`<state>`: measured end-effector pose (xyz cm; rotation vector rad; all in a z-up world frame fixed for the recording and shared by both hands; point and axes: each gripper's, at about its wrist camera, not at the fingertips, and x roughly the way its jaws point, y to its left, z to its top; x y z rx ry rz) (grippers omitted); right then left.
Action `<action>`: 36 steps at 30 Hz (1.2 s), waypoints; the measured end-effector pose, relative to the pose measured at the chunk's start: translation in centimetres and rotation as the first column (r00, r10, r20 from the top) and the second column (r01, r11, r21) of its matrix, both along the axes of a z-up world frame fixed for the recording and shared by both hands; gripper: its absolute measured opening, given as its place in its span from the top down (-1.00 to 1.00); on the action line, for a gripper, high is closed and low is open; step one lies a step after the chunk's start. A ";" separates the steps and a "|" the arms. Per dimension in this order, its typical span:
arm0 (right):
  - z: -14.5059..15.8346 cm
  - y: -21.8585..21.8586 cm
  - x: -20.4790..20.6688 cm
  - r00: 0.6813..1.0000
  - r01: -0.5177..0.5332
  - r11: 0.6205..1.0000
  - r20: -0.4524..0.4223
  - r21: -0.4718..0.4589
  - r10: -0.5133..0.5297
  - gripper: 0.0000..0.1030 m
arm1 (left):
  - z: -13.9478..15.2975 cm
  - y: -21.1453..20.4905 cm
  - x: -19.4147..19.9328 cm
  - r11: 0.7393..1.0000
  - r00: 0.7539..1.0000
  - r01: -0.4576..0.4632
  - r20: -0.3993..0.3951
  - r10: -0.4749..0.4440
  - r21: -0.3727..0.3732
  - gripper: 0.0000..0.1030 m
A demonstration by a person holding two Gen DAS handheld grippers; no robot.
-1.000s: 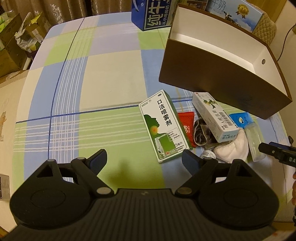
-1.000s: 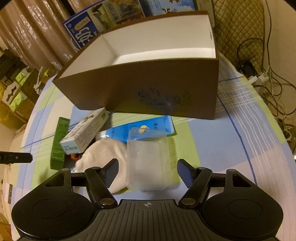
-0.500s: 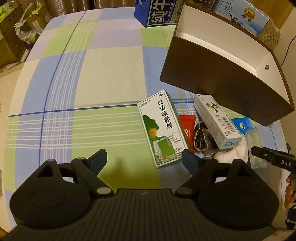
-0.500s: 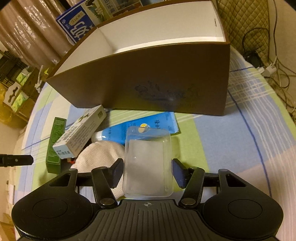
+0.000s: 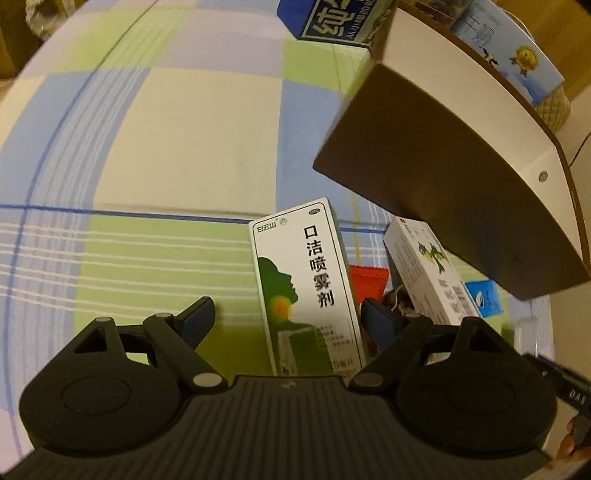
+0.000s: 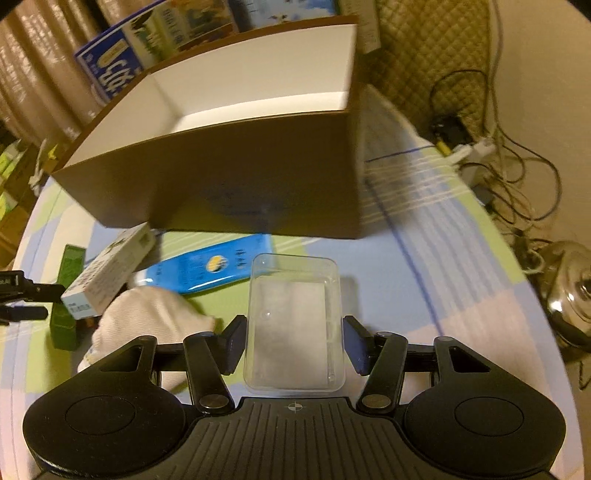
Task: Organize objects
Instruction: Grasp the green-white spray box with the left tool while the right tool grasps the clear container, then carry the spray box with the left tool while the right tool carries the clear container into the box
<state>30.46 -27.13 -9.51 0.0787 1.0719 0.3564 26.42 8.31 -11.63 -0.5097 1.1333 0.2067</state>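
Note:
A green-and-white spray box (image 5: 306, 288) lies on the checked tablecloth between the fingers of my left gripper (image 5: 288, 317), which is open; its right finger (image 5: 376, 317) is close to the box's edge. My right gripper (image 6: 295, 343) is shut on a clear plastic container (image 6: 295, 317), held just off the cloth. The brown storage box (image 6: 221, 184) with a white inside stands right behind it. In front of that box lie a white medicine box (image 5: 428, 273), a blue tube (image 6: 210, 269), a white cloth (image 6: 147, 317) and a red packet (image 5: 369, 277).
Blue milk cartons (image 5: 332, 18) stand behind the brown box (image 5: 443, 177). A steel kettle (image 6: 569, 291) and tangled cables (image 6: 498, 155) sit past the table's right edge. Wide bare tablecloth (image 5: 166, 147) stretches to the left. The left gripper's tips (image 6: 26, 299) show at the left of the right wrist view.
My left gripper moved forward and down until the spray box came between its open fingers. My right gripper closed on the clear container and carried it slightly up and to the right.

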 end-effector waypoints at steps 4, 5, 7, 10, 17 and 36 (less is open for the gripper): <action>-0.1 -1.0 0.0 1.000 0.025 1.000 -0.008 -0.005 -0.025 -0.02 | -1.1 0.5 0.7 0.999 1.000 -0.017 -0.004 0.016 -0.043 -0.54; -0.1 -1.1 -0.2 1.000 0.028 1.000 -0.010 -0.005 -0.028 -0.02 | -1.2 0.5 0.8 0.999 1.000 -0.019 -0.006 0.018 -0.046 -0.51; -0.1 -1.3 -0.5 0.999 0.032 0.999 -0.011 -0.001 -0.032 -0.02 | -1.4 0.4 1.1 0.999 1.000 -0.013 -0.006 0.013 -0.041 -0.44; -0.2 -1.2 -0.5 0.999 0.032 0.999 -0.013 0.002 -0.032 -0.02 | -1.3 0.1 1.4 1.000 1.000 0.013 -0.002 -0.013 -0.019 -0.34; 0.0 -0.9 -0.7 1.000 0.024 1.000 -0.004 0.005 -0.024 -0.02 | -1.0 0.0 1.1 0.999 0.999 0.042 0.010 -0.042 0.021 -0.02; 2.4 -0.1 -1.6 0.999 -0.024 0.999 0.042 0.027 0.023 -0.02 | 4.0 0.9 -3.5 0.995 0.996 0.015 0.091 -0.024 0.098 0.02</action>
